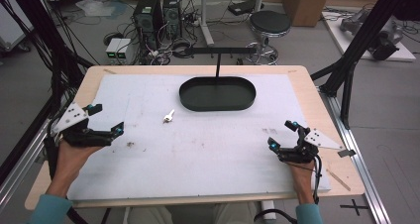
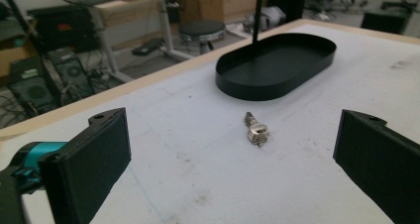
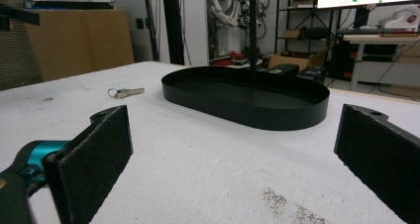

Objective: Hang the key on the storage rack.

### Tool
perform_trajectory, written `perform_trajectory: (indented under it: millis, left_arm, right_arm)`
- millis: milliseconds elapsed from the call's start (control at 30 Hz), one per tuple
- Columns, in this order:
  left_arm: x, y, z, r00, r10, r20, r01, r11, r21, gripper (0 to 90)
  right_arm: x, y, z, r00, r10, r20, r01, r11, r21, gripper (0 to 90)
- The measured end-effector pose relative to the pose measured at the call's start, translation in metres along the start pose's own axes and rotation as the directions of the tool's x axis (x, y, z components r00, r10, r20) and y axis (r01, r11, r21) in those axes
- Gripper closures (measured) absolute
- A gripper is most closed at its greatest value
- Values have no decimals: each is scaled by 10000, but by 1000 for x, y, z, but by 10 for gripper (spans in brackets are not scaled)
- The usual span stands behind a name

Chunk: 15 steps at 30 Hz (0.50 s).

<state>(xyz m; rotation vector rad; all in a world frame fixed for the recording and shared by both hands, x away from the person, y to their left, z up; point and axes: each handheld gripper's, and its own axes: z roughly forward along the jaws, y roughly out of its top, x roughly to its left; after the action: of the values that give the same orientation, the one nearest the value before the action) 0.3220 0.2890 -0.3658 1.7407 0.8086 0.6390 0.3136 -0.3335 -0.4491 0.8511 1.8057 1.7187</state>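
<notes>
My left gripper [image 1: 105, 119]: jaws wide, empty — above the white mat's [image 1: 208, 154] left edge.
My right gripper [image 1: 282, 134]: jaws wide, empty — near the mat's right edge.
Small silver metal key [image 1: 169, 116]: flat on the mat, near the black oval metal tray [image 1: 217, 93].

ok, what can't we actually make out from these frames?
- Key: too small in the high view; blurred in the left gripper view, teeth unreadable.
- Stand's top bar: cut off by the right gripper view's upper edge.
- Tray floor: near wall hides most of it in the right gripper view.
</notes>
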Motion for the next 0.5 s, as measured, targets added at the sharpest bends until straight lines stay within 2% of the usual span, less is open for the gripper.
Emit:
perform_trajectory:
  millis: [33, 67, 200, 267, 300, 333, 367, 400, 500]
  left_arm:
    - [2, 5, 4, 9997, 58, 231, -63, 9997, 232, 17]
    - [3, 13, 12, 9991, 70, 410, -90, 9988, 485, 17]
    - [6, 25, 25, 9981, 110, 605, -161, 9964, 831, 17]
    - [8, 33, 36, 9955, 104, 947, -225, 9916, 1275, 17]
    - [8, 33, 36, 9955, 104, 947, -225, 9916, 1275, 17]
    - [8, 36, 41, 9949, 95, 1001, -245, 9885, 1491, 17]
    - [9, 41, 47, 9939, 17, 1104, -224, 9822, 1867, 17]
    - [9, 44, 52, 9936, 114, 1120, -343, 9781, 2054, 17]
    - [8, 48, 59, 9924, 207, 1211, -476, 9736, 2233, 17]
  right_arm:
    - [0, 0, 0, 9999, -123, 19, 123, 9999, -4, 6]
    - [1, 0, 0, 10000, -12, -10, 12, 10000, 44, 6]
    - [1, 0, 0, 9999, -123, 55, 123, 9999, 46, 6]
    - [1, 0, 0, 9999, -153, 41, 153, 9999, 39, 6]
    - [1, 0, 0, 9999, -134, 30, 134, 9999, 42, 6]
    - [1, 0, 0, 9999, -140, 32, 140, 9999, 41, 7]
    - [1, 0, 0, 9999, -148, 25, 148, 9999, 45, 6]
    - [1, 0, 0, 9999, -156, 19, 156, 9999, 42, 6]
    - [1, 0, 0, 9999, -144, 14, 144, 9999, 40, 6]
